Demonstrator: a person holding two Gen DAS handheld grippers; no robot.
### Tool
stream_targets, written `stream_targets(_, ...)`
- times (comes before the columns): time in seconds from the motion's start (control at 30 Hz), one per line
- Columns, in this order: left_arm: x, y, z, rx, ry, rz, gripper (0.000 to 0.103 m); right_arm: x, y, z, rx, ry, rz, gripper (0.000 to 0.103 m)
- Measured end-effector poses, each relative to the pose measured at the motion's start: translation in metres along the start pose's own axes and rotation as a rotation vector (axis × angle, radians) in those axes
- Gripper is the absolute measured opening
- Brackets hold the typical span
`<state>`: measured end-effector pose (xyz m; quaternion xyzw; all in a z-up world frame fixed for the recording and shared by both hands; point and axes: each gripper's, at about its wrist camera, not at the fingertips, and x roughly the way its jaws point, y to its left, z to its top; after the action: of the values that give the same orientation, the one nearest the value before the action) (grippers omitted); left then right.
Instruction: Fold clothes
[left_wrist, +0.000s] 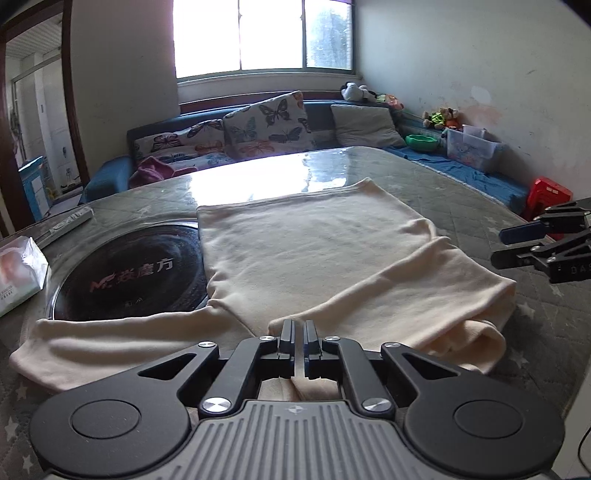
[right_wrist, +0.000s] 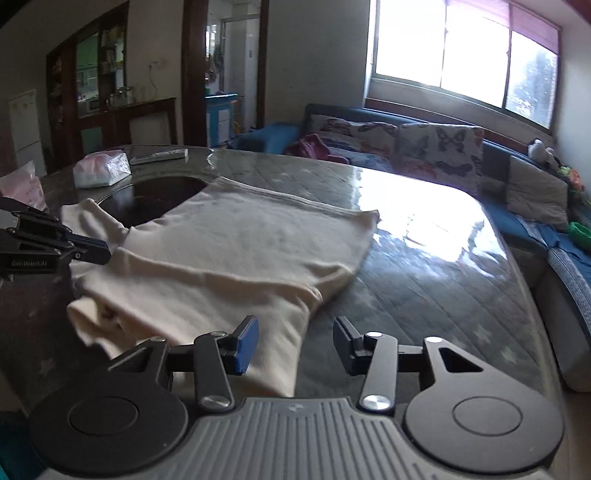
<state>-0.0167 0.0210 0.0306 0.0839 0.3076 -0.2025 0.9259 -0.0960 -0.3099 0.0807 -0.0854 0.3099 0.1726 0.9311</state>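
Light source: daylight through window (left_wrist: 262, 35), overexposed to white in both views. Strong specular glare on glossy tabletop (left_wrist: 236, 177) below window; second glare patch in right wrist view. Room interior dim, doorway side dark. Foreground tongs backlit, near-silhouette. Fisheye distortion: straight edges bow, corners vignette to black. Slight motion blur on cream garment (right_wrist: 236, 258) in right wrist view.

Cream garment (left_wrist: 314, 251) on my grey quilted, star-dotted table cover (left_wrist: 480, 206). Black round hotplate (left_wrist: 129, 273), red lettering. Butterfly-print cushions (left_wrist: 266, 125) on blue sofa (right_wrist: 524, 162). Red stool (left_wrist: 546, 195).
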Motion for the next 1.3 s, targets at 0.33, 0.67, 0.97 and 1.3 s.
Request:
stream_targets(0.33,0.022,0.002,0.000,0.058,0.009,0.031,0.014,0.044,0.002,0.023,-0.076,0.014,0.018,0.028)
stream_targets(0.67,0.013,-0.001,0.019,0.088,-0.093,0.049,0.004,0.058,0.002,0.015,-0.113,0.047,-0.048,0.008)
stream_targets(0.97,0.032,0.008,0.015,0.031,-0.028,0.097,0.012,0.055,0.003,0.014,-0.109,0.015,-0.079,0.011)
stream_targets(1.3,0.048,-0.006,0.015,0.022,0.008,0.011,0.012,0.061,0.012,0.020,-0.104,0.020,-0.015,0.017)
